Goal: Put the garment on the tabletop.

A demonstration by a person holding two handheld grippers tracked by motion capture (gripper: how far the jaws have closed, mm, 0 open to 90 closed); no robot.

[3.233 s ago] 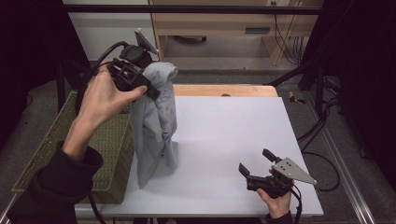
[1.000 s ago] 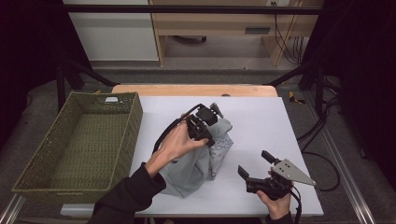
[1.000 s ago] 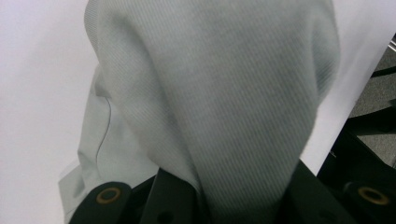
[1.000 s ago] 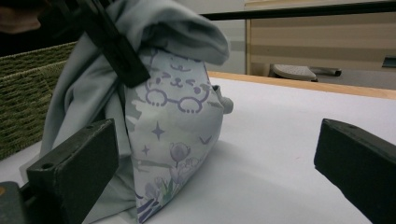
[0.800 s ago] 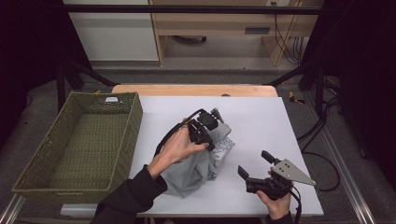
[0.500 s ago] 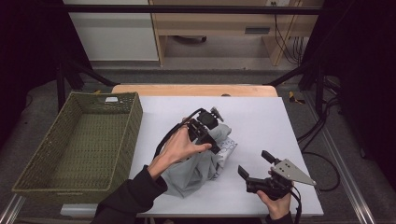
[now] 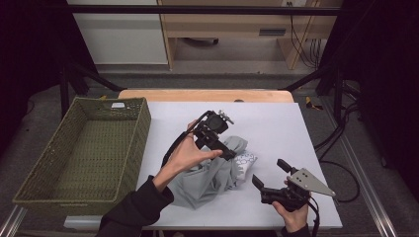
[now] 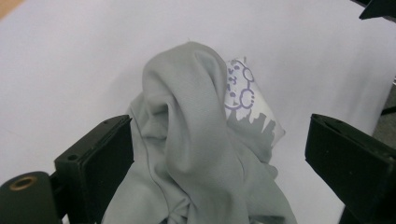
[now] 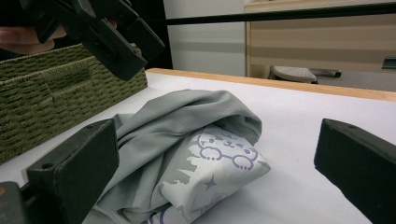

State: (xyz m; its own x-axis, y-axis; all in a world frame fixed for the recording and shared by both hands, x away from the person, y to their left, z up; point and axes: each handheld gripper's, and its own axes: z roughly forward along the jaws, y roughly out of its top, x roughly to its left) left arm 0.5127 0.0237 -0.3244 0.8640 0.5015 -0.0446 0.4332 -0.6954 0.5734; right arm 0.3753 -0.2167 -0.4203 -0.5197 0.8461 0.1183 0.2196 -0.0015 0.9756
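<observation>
A crumpled grey garment (image 7: 210,177) with a white and purple cartoon print lies in a heap on the white table (image 7: 276,123). My left gripper (image 7: 228,152) hovers just above its top fold. Its jaws have just been opening and now stand wide apart. In the left gripper view the grey garment (image 8: 196,121) rises between them, and the pads of my left gripper (image 8: 224,172) do not press on it. My right gripper (image 7: 269,173) rests open near the front edge, to the right of the heap. In the right gripper view the garment (image 9: 187,116) lies ahead of my right gripper (image 9: 215,154), with the left gripper (image 9: 107,32) above.
A green woven basket (image 7: 79,153) stands at the table's left side, also seen as the basket (image 9: 37,93) behind the heap. Bare white tabletop stretches behind and right of the garment. A wooden strip (image 7: 207,95) edges the far side.
The left gripper brought the hanging garment from over the basket down onto the table, then opened and let go of the cloth, which slumped. The right gripper has not moved.
</observation>
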